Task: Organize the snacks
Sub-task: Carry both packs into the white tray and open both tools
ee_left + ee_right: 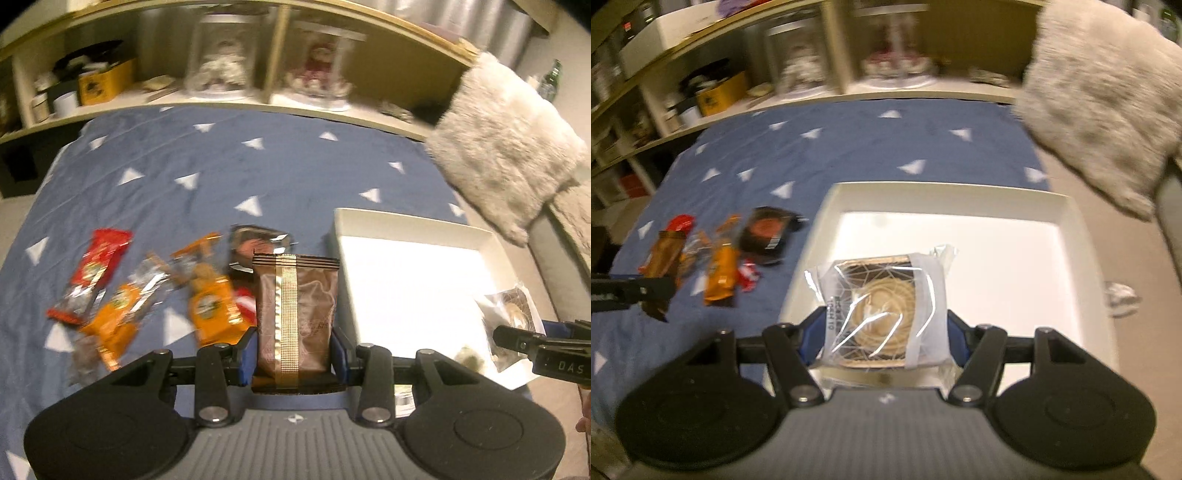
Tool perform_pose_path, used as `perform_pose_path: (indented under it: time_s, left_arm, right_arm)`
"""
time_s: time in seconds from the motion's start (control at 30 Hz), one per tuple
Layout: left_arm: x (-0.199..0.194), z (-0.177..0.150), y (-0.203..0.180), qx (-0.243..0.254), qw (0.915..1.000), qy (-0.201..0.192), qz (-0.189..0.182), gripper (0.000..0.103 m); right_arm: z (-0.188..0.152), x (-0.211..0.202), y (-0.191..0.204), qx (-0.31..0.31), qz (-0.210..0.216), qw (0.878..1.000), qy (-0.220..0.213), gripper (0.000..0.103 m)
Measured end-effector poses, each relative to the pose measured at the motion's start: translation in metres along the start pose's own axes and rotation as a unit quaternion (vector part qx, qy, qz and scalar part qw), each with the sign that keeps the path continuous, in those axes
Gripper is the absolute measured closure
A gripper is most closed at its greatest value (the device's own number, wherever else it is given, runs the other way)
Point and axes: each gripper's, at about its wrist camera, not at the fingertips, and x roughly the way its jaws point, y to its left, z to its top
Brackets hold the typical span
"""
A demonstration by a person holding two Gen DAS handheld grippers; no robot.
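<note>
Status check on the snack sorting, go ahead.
Left hand-held gripper shut on brown packet. Right hand-held gripper shut on clear-wrapped pastry, over white box. Loose snacks on blue bedspread. Nothing blocking the box.

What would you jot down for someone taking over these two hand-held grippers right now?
Left hand-held gripper: shut on a brown packet, held beside the white box.
Right hand-held gripper: shut on a clear-wrapped pastry, held over the box.
Done: both snacks picked up; the box floor that shows is bare.
Left: put both in the box, then fetch the orange packets, red packet and dark packet from the blue blanket.
</note>
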Motion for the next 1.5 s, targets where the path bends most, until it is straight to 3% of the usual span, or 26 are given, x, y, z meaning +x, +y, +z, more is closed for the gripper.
perform_pose_path:
  time_s: [0.37,0.63,1.0,1.17,1.5]
  left_arm:
    - [0.047,0.005,-0.074,0.020,0.9989,0.024,-0.035,0.061]
    - [0.083,0.007,-0.093,0.013,0.9985,0.044,-0.031,0.061]
    - [0.110,0.010,-0.081,-0.004,0.9977,0.063,-0.023,0.059]
    - [0.110,0.009,-0.082,0.003,0.9971,0.072,-0.025,0.042]
    - [0.096,0.007,-0.082,0.016,0.9963,0.080,-0.030,0.037]
  right_arm:
    - [-0.014,-0.009,-0.093,0.064,-0.045,0.997,0.009,0.033]
    - [-0.028,0.007,-0.135,0.089,-0.054,0.994,0.036,0.033]
    - [-0.031,0.042,-0.137,0.079,-0.041,0.994,0.070,0.032]
    - [-0.032,0.045,-0.136,0.085,-0.063,0.991,0.076,0.023]
    - [-0.030,0.026,-0.134,0.082,-0.070,0.991,0.080,0.021]
